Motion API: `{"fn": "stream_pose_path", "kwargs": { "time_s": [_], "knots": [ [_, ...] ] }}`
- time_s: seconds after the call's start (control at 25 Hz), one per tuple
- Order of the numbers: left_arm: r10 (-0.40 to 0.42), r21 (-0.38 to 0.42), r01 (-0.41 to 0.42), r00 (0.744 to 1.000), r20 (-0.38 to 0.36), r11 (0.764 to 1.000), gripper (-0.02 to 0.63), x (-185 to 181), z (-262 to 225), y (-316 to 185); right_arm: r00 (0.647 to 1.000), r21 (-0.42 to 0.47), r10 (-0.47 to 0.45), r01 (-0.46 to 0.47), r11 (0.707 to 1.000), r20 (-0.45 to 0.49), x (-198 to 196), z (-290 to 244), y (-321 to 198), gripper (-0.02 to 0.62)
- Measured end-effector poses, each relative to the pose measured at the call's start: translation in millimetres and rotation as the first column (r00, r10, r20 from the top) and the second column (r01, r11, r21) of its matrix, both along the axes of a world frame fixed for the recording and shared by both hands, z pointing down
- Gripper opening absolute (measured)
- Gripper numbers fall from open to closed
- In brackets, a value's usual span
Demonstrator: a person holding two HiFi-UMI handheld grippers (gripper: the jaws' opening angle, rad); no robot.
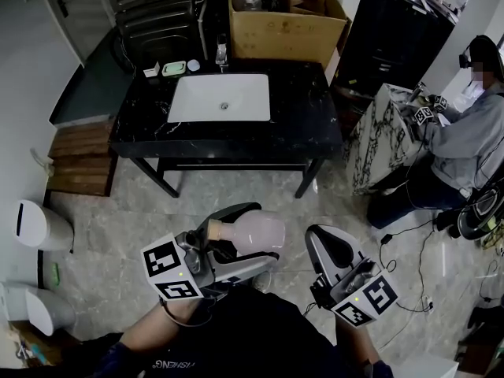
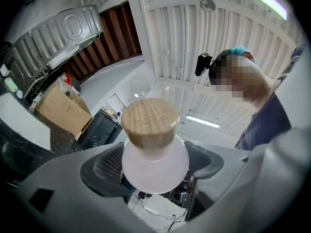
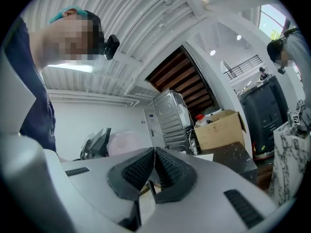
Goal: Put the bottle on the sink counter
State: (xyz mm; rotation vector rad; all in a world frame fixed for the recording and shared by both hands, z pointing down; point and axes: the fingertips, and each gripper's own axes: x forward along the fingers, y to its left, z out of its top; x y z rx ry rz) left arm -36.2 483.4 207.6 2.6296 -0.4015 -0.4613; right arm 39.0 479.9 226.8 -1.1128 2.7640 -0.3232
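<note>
My left gripper (image 1: 236,246) is shut on a pale pink bottle (image 1: 253,231) with a wooden cap (image 1: 214,229), held lying on its side low in the head view. In the left gripper view the bottle (image 2: 154,166) sits between the jaws with its cap (image 2: 149,122) pointing at the camera. My right gripper (image 1: 340,268) is shut and holds nothing; its pads (image 3: 154,168) meet in the right gripper view, where the bottle (image 3: 124,143) shows at the left. The black marble sink counter (image 1: 299,116) with a white basin (image 1: 220,97) stands ahead, across the floor.
A faucet (image 1: 221,53) and small soap items (image 1: 174,68) sit at the counter's back edge. A cardboard box (image 1: 285,18) stands behind it. A person (image 1: 465,132) works at a marble stand (image 1: 378,140) to the right. White bins (image 1: 39,225) stand at the left.
</note>
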Motion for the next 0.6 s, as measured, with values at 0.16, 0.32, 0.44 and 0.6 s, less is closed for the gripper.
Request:
{"fn": "stream_pose_path", "kwargs": {
  "time_s": [0.16, 0.32, 0.44, 0.6],
  "knots": [
    [-0.007, -0.008, 0.007, 1.0, 0.002, 1.0, 0.388, 3.4, 4.6, -2.4, 1.0, -0.005, -0.01, 0.01, 1.0, -0.001, 2.3, 4.0, -2.2, 0.028],
    [-0.014, -0.015, 0.014, 1.0, 0.0, 1.0, 0.388, 2.7, 7.7, -8.3, 1.0, -0.017, -0.012, 0.012, 1.0, 0.003, 2.9, 7.7, -8.6, 0.028],
    [-0.017, -0.019, 0.017, 1.0, 0.001, 1.0, 0.388, 3.1, 10.0, -14.8, 1.0, -0.027, -0.007, 0.007, 1.0, 0.01, 5.6, 11.3, -15.0, 0.028],
    [-0.02, -0.025, 0.02, 1.0, 0.0, 1.0, 0.388, 3.6, 11.9, -28.4, 1.0, -0.037, -0.003, 0.003, 0.999, 0.013, 8.3, 14.7, -27.7, 0.028]
  ]
}}
